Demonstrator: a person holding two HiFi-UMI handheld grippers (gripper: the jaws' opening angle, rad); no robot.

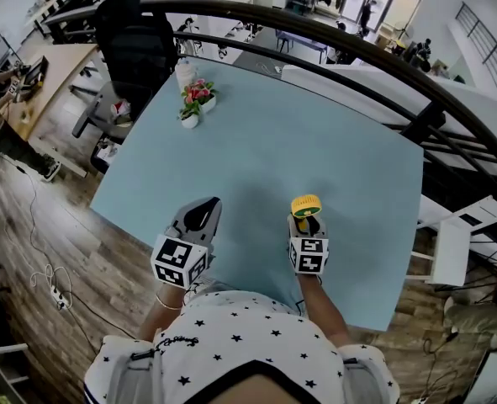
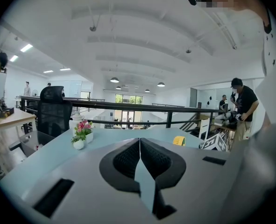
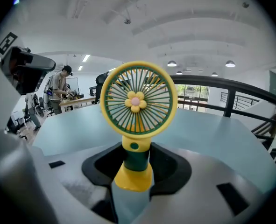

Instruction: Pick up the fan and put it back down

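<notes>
A small yellow fan (image 3: 138,101) with a green grille and a flower hub stands upright between the jaws of my right gripper (image 3: 135,158). The pads press on its green stem, above the yellow foot. In the head view the fan (image 1: 306,204) shows just beyond my right gripper (image 1: 307,220), over the near right part of the pale blue table (image 1: 315,133). Whether its foot touches the table I cannot tell. My left gripper (image 1: 206,206) rests low at the table's near edge, its jaws together with nothing between them. From the left gripper (image 2: 139,143) view the fan (image 2: 179,140) appears at the right.
Two little pots of pink flowers (image 1: 196,101) and a white jar (image 1: 185,72) stand at the table's far left. A black office chair (image 1: 134,45) sits behind them. A dark railing (image 1: 357,49) curves past the far and right sides. A person works at a wooden desk (image 1: 42,78) at left.
</notes>
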